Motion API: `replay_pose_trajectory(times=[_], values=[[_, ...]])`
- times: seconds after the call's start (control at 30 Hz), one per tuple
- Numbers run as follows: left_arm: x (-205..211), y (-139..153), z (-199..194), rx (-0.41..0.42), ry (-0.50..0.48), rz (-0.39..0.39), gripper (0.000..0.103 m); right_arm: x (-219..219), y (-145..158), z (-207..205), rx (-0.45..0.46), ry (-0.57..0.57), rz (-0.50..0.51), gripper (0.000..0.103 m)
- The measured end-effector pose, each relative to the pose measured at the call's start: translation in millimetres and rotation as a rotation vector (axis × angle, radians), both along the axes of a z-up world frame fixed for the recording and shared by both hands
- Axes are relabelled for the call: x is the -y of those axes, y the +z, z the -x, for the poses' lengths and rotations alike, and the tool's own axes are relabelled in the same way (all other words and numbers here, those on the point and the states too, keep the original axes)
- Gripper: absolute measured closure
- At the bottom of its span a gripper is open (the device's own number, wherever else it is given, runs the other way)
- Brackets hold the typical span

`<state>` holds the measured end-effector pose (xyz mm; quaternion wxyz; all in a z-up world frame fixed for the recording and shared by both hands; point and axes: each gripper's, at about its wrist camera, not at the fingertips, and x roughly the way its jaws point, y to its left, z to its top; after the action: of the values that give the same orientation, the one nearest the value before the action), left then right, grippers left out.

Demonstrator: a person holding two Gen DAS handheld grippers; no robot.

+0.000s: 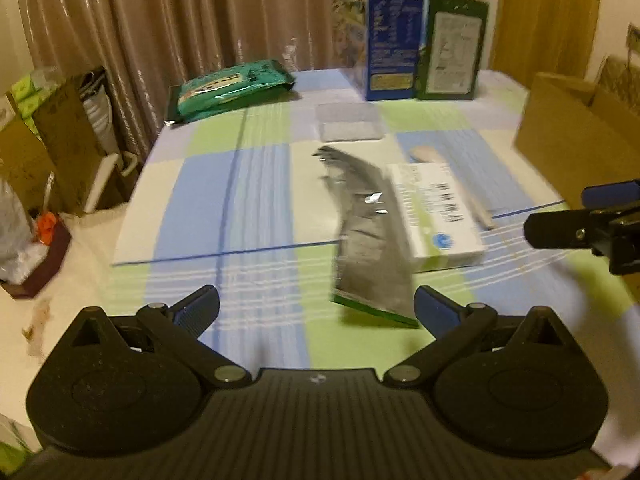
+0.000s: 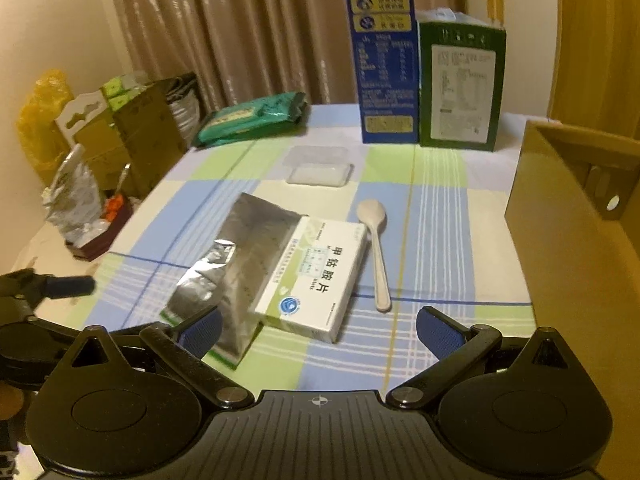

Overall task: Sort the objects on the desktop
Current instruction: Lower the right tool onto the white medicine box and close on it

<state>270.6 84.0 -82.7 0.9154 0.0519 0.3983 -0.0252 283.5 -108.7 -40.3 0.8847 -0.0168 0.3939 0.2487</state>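
A silver foil pouch [image 2: 236, 268] lies mid-table, also in the left wrist view [image 1: 368, 240]. A white medicine box [image 2: 316, 280] leans on its right edge; it shows in the left wrist view [image 1: 436, 216] too. A pale spoon [image 2: 378, 248] lies right of the box. A clear plastic box [image 2: 318, 166] sits farther back. My left gripper [image 1: 316, 312] is open and empty, just short of the pouch. My right gripper [image 2: 318, 330] is open and empty, just in front of the medicine box.
A green packet [image 2: 252, 120] lies at the back left. A tall blue carton [image 2: 384, 56] and a green carton [image 2: 460, 84] stand at the back. A brown cardboard box [image 2: 572, 220] stands at the right edge. Boxes and bags [image 2: 132, 132] crowd the floor on the left.
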Motion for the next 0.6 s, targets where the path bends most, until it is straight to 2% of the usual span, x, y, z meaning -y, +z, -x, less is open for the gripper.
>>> replay_pose_trajectory(times=[0.1, 0.23, 0.37, 0.6], values=[[-9, -4, -11, 0.001, 0.010, 0.017, 0.001, -9, -14, -10, -0.016, -0.025, 0.004, 0.003], [-11, -5, -23, 0.021, -0.016, -0.002, 0.001, -21, -32, -22, -0.049, -0.029, 0.008, 0.016], [-13, -11, -31, 0.019, -0.047, -0.018, 0.001, -27, -46, -34, -0.075, -0.027, 0.006, 0.018], [-22, -16, -33, 0.000, -0.034, 0.013, 0.001, -33, -55, -46, -0.091, -0.028, -0.015, 0.019]])
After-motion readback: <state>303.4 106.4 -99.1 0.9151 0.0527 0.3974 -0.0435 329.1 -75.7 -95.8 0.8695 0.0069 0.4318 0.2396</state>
